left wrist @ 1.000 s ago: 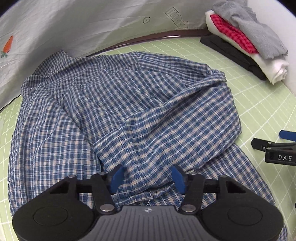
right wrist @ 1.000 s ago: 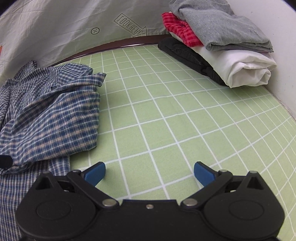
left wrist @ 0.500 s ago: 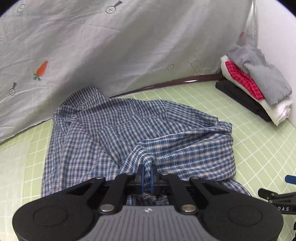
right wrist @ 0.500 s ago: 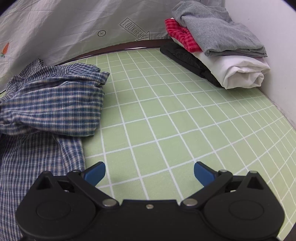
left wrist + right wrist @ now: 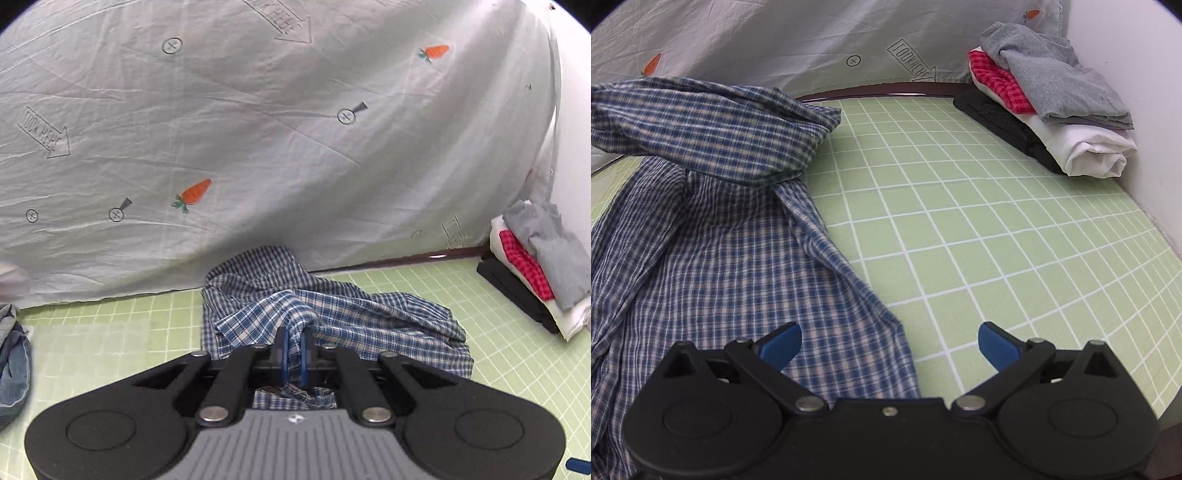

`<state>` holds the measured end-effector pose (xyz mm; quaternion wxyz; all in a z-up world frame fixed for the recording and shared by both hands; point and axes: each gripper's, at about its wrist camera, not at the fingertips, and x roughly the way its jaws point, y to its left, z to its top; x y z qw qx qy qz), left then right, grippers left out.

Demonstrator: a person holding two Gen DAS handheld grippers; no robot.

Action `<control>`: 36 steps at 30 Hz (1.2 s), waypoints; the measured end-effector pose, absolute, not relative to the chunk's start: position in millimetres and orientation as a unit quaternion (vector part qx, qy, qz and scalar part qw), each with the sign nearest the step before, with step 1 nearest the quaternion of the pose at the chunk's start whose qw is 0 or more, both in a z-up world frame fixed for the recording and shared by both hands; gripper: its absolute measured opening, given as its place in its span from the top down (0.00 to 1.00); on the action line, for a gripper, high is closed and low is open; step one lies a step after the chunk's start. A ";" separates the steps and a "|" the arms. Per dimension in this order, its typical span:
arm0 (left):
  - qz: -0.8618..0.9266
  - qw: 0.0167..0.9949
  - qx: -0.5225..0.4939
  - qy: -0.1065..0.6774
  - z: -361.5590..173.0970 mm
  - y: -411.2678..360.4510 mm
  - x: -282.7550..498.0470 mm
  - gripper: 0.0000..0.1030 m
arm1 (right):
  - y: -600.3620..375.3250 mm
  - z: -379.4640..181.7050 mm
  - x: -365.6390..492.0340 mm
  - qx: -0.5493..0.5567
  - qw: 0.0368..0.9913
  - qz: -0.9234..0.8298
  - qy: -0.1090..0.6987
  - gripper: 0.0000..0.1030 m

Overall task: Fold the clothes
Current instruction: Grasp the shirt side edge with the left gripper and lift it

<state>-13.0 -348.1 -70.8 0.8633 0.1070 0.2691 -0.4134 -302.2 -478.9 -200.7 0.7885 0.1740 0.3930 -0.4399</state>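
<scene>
left gripper pinches plaid shirt — right gripper agape.

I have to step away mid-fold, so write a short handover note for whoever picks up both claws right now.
Left claw: shut on a bunched fold of the blue plaid shirt, lifted off the green grid mat.
Right claw: open, empty, hovering over the shirt's near right edge.
Things: the shirt lies crumpled on the mat's left half. A stack of folded clothes sits at the far right corner, and denim lies at the far left.
Done: the stack.
Left: spread the shirt flat, fold it, probably add it to the stack.
</scene>
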 end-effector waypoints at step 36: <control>-0.297 0.830 0.085 0.465 -178.9 -215.9 50.8 0.32 | -419.1 -203.8 -267.7 0.177 0.757 -0.482 0.404 0.00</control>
